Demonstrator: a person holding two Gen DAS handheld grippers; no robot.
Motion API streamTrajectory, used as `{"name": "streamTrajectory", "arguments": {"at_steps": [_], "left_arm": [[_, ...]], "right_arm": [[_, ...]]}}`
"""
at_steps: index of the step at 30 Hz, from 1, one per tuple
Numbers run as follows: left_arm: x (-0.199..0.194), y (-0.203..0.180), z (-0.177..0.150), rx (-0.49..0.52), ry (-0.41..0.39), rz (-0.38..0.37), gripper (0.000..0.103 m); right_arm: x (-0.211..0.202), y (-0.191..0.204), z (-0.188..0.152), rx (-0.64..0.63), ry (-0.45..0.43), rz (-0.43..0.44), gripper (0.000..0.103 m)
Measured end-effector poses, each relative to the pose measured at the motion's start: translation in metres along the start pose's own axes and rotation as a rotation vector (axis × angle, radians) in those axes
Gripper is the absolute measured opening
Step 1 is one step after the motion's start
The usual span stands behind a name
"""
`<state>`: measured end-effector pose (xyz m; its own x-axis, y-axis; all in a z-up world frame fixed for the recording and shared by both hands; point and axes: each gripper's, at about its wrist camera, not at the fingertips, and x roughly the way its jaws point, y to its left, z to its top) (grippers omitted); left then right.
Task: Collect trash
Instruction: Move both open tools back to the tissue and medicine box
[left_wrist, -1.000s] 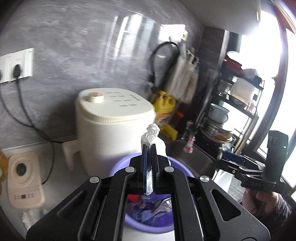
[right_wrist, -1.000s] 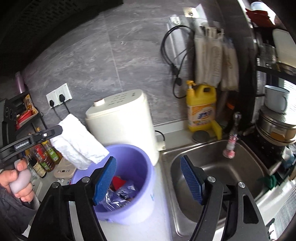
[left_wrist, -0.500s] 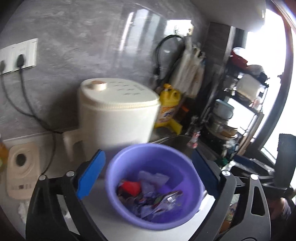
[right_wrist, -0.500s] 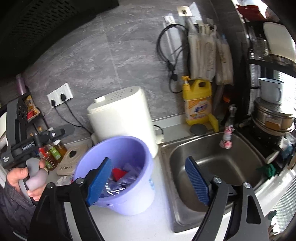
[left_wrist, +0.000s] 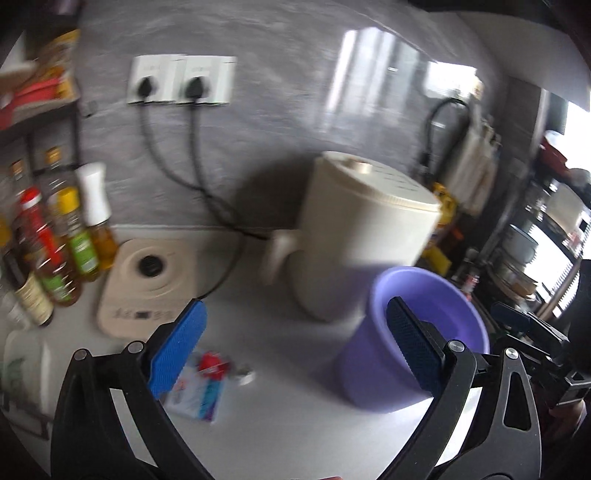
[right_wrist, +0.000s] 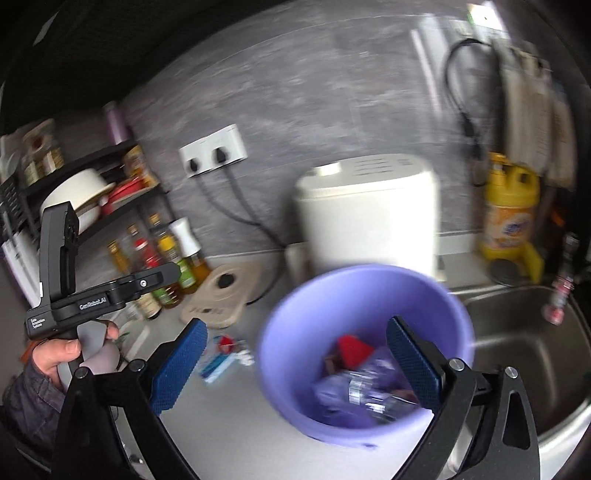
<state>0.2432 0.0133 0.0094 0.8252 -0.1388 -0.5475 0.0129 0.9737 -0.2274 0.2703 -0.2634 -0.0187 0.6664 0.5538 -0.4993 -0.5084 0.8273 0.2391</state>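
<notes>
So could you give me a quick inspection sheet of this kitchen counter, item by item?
Surface: pale grey counter, blurred by motion.
Job's things: purple bin holds wrappers and something red; a loose wrapper lies on the counter left of it.
Clutter: white cooker behind the bin, beige scale, sauce bottles, yellow detergent jug.
Grippers: left gripper open and holding nothing; right gripper open, in front of the bin.
Cables: two black plugs in the wall sockets, cords running down to the counter.
Surroundings: steel sink at right, shelf rack at left.
</notes>
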Motion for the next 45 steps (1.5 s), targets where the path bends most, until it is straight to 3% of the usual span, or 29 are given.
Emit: {"name": "streamTrajectory", "arguments": {"at_steps": [8,22,27,32,45], "left_arm": [[-0.030,0.044,-0.008,-0.053,-0.015,0.148,0.097],[-0.057,0.103,-0.037,-0.144,0.004,0.292,0.097],[-0.057,0.117,-0.045,-0.160,0.002,0.321,0.097],[-0.044,0.126,-0.054,-0.165,0.025,0.300,0.097],[0.036,0.166,-0.071,-0.200,0.135,0.242,0.095]], "right_arm": [[0.045,0.052,-0.003,-0.085,0.073,0.170,0.094],[0.110,0.115,-0.016,-0.205,0.206,0.313,0.091],[0.136,0.123,-0.024,-0.206,0.257,0.317,0.089],[0.170,0.122,-0.029,-0.199,0.311,0.288,0.084],[0.239,0.101,-0.042,-0.166,0.439,0.196,0.075]]}}
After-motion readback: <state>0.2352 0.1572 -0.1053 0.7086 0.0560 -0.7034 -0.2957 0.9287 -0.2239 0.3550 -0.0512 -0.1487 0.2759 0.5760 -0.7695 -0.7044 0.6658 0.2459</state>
